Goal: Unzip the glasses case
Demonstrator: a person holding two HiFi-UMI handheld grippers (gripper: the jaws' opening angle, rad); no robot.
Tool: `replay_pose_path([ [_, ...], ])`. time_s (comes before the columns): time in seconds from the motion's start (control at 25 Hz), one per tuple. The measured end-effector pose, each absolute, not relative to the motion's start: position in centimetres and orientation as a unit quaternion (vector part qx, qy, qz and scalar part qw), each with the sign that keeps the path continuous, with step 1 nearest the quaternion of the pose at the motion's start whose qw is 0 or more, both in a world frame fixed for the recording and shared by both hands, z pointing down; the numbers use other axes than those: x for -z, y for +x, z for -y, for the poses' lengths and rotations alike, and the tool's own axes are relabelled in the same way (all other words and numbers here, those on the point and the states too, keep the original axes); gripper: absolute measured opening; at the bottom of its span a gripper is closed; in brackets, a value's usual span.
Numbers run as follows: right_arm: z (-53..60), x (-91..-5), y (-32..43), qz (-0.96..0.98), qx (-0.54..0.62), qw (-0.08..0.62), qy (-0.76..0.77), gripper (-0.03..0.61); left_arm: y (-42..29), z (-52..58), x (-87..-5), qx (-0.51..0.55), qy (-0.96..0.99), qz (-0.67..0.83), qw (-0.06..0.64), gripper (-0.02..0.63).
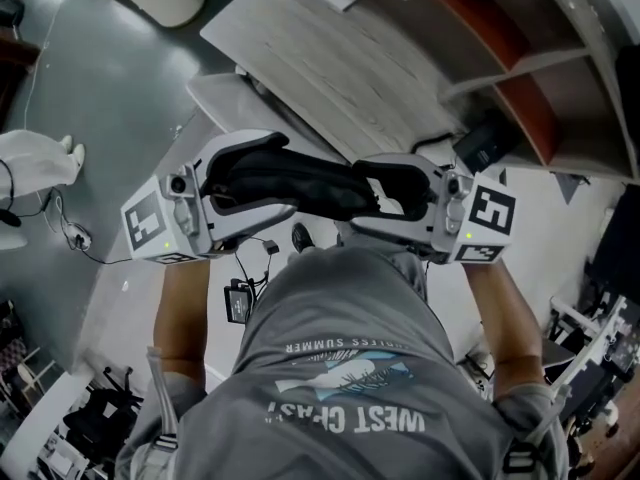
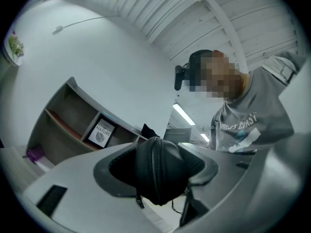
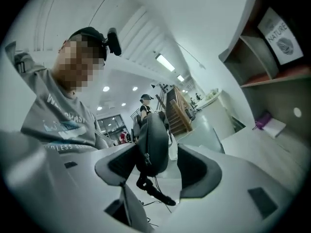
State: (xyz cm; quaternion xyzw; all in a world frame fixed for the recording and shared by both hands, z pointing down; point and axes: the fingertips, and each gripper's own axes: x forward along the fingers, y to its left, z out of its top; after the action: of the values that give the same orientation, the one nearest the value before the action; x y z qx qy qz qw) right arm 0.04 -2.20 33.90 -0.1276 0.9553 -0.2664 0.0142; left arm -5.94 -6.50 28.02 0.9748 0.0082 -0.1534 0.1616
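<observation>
The left claw (image 2: 158,171) is clamped on the glasses case (image 2: 163,178). Both pads press against one rounded black end, and the closed zip line (image 2: 154,166) runs up the middle of that end. In the head view the case lies level between the two tools at mid-frame, in the air in front of the person's chest.

The right claw (image 3: 158,169) stands spread around the other end of the case. That end sits against the pad at picture left, and a clear gap separates it from the pad at picture right. A short black tab (image 3: 154,191) dangles from the underside of the case there.

Each tool carries a marker cube, one at the left (image 1: 150,226) and one at the right (image 1: 487,218) of the head view. The person's grey printed T-shirt (image 1: 350,368) fills the lower middle.

A pale wood-grain counter (image 1: 330,58) crosses the upper middle. To the upper right of it is a shelf unit with brown boards (image 1: 520,98). In the left gripper view a framed card reading "NATURE" (image 2: 101,133) stands in one compartment. A small purple object (image 2: 33,154) lies at the left edge.
</observation>
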Motion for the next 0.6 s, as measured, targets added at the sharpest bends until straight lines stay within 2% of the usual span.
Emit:
replay_pose_path([
  [0.12, 2.8, -35.5, 0.1, -0.952, 0.272, -0.001, -0.138, 0.216, -4.8, 7.2, -29.7, 0.139, 0.977, -0.004, 0.164, 0.247],
  [0.28, 4.0, -38.2, 1.4, -0.951, 0.254, -0.04, -0.173, 0.209, -3.9, 9.1, -33.0, 0.091, 0.982, 0.014, 0.168, 0.253],
  [0.48, 6.9, -43.4, 4.8, -0.942, 0.202, -0.122, -0.24, 0.206, -5.6, 14.0, -38.0, 0.061, 0.968, 0.108, 0.216, 0.259],
  [0.6, 8.6, -47.1, 7.2, -0.928, 0.17, -0.178, -0.281, 0.206, -6.8, 15.4, -39.1, 0.049, 0.963, 0.149, 0.221, 0.253],
])
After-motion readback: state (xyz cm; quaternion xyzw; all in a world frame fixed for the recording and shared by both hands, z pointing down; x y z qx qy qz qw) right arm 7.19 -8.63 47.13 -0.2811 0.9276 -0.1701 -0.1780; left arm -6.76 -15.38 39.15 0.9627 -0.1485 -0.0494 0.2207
